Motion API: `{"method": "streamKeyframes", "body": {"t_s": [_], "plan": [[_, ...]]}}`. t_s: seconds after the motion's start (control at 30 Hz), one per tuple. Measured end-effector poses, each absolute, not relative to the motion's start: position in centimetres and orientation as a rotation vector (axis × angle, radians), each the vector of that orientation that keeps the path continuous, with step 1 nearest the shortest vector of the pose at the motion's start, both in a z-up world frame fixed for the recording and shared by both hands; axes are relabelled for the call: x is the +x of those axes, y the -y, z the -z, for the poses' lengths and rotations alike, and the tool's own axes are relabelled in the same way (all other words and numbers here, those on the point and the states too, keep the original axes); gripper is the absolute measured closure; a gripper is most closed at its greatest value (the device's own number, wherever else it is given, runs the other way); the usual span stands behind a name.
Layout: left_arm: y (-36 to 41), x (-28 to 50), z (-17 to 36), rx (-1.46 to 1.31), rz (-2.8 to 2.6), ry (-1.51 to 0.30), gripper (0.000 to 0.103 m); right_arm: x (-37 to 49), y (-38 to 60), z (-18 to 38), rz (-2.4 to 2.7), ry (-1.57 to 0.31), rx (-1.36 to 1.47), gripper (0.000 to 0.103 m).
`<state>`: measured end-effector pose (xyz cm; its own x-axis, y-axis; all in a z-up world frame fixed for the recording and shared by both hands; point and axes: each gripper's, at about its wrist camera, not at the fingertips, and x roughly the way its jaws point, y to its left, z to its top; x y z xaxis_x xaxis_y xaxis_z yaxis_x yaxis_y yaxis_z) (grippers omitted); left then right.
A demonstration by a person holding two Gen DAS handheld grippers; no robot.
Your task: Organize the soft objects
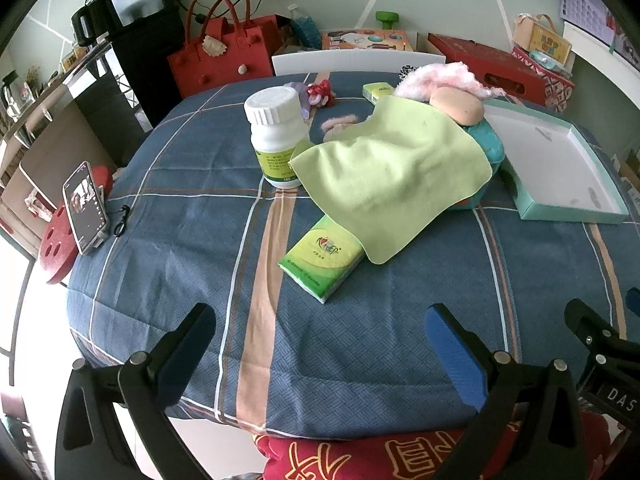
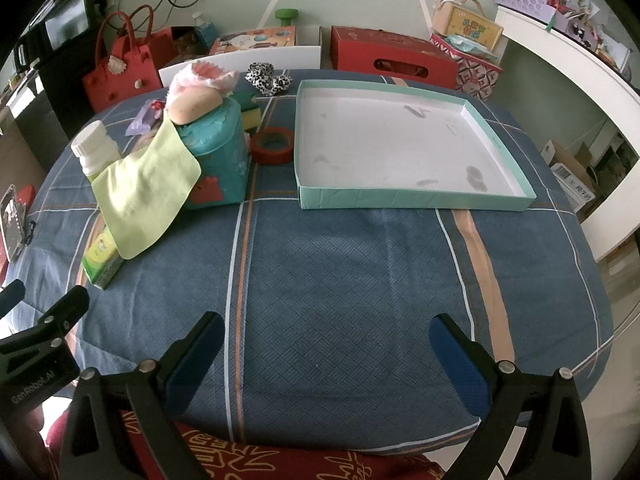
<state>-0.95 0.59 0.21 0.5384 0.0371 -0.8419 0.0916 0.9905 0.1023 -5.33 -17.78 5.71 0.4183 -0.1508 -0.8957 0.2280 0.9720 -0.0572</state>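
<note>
Both tools, left tool [image 1: 320,344] and right tool [image 2: 326,350], hover with jaws apart at the bench's near edge; pinch the green cloth [image 1: 394,176] by its loose corner, lifting gently toward the empty tray [image 2: 400,196].

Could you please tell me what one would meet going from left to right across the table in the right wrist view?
White bottle → green cloth → teal tin → red tape roll → shallow teal box.
</note>
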Motion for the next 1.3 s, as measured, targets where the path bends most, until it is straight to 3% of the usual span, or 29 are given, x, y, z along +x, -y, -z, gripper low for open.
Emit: {"method": "streamKeyframes", "body": {"t_s": [0.57, 0.77, 1.17, 1.23, 1.3], "plan": [[-2.1, 0.6, -0.2, 0.030, 0.129, -1.069, 0.000, -5.7, 17.6, -6.8, 0.199, -1.079, 0.095, 0.000], [-3.5, 2.7, -0.7, 0.034, 0.111, -1.015, 0.000, -3.8, 17.6, -8.4, 0.084, -1.033, 0.153, 0.000], [-4.1, 6.5, 3.9, 0.051, 0.159, -1.103, 0.000, 0.8, 16.9, -5.7, -0.016, -1.089, 0.173, 0.000], [-3.7, 7.0, 4.7, 0.071, 0.167, -1.116, 0.002, 1.1, 16.6, -5.5, -0.028, -1.094, 0.162, 0.000], [-3.3, 7.5, 5.4, 0.096, 0.166, -1.129, 0.011, 1.4, 16.3, -5.1, -0.036, -1.105, 0.153, 0.000]]}}
